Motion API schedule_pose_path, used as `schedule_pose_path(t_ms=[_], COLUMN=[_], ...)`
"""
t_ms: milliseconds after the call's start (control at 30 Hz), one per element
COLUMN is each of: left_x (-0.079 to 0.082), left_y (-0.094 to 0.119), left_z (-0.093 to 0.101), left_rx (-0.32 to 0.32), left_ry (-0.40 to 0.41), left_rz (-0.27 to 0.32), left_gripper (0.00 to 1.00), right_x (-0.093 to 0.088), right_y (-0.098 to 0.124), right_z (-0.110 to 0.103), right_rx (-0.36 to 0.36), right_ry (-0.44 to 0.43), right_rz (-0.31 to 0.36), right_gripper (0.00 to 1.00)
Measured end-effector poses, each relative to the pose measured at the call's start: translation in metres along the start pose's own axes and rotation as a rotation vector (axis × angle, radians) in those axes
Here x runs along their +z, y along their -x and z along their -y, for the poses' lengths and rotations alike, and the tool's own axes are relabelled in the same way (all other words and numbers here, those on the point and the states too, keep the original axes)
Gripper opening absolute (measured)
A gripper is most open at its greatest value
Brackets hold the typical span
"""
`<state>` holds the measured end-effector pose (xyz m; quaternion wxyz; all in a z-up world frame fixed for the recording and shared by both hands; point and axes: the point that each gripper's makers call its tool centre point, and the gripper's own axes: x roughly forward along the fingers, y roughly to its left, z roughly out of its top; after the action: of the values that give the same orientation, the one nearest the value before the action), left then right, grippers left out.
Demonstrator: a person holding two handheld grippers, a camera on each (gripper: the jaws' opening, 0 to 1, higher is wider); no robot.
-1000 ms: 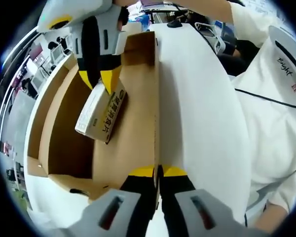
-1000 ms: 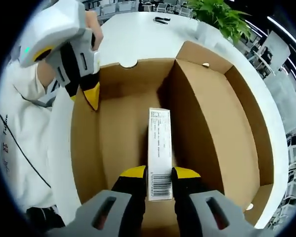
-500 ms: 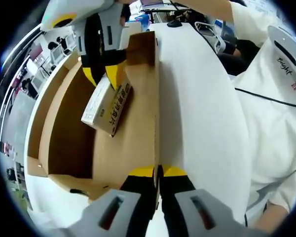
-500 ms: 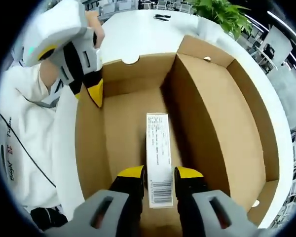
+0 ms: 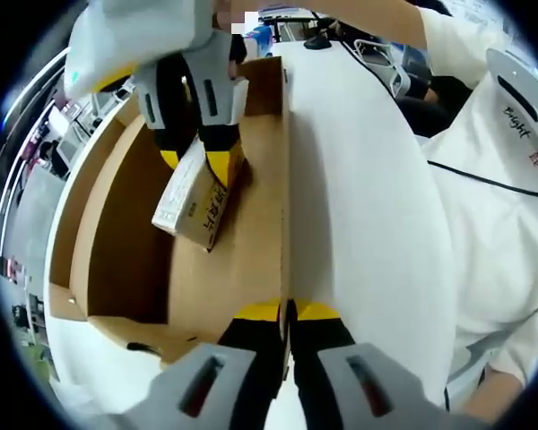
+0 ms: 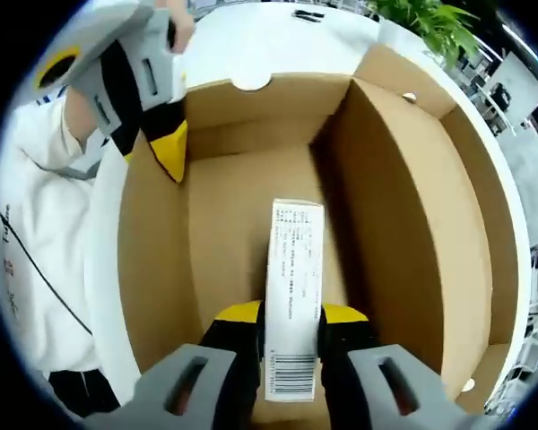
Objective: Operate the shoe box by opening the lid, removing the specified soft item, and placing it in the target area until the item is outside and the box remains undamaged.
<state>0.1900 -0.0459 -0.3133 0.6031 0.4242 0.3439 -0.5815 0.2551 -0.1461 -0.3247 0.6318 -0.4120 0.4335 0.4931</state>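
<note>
Cardboard of the open shoe box (image 6: 403, 206) surrounds most of what we see, its white lid (image 5: 368, 206) swung upright, and we find the left gripper (image 5: 287, 311) pinched closed on the lid's edge, jaws together with the wall between them. Inside the box we see the right gripper (image 6: 291, 313) clamped on the small carton (image 6: 293, 287), the jaws pressing its two long sides; from the left gripper view that carton (image 5: 197, 197) hangs tilted over the box floor.
</note>
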Motion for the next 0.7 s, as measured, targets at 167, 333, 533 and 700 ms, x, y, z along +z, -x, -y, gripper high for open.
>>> schedule_pose_path(t_ms=[167, 333, 533, 700], left_x=[0.0, -0.001, -0.001, -0.001], left_y=[0.0, 0.0, 0.0, 0.0], left_z=[0.0, 0.001, 0.001, 0.001], left_rx=[-0.001, -0.004, -0.002, -0.01], left_ry=[0.001, 0.009, 0.005, 0.01], left_rz=[-0.002, -0.007, 0.0, -0.008], left_gripper=[0.02, 0.02, 0.02, 0.02], right_x=[-0.003, -0.003, -0.008, -0.007], right_y=[-0.004, -0.017, -0.018, -0.021], right_z=[0.002, 0.0, -0.001, -0.002], right_rx=[0.018, 0.055, 0.075, 0.068], right_ry=[-0.008, -0.042, -0.042, -0.041], right_rz=[-0.036, -0.043, -0.108, -0.143], right_gripper=[0.22, 0.23, 0.23, 0.23])
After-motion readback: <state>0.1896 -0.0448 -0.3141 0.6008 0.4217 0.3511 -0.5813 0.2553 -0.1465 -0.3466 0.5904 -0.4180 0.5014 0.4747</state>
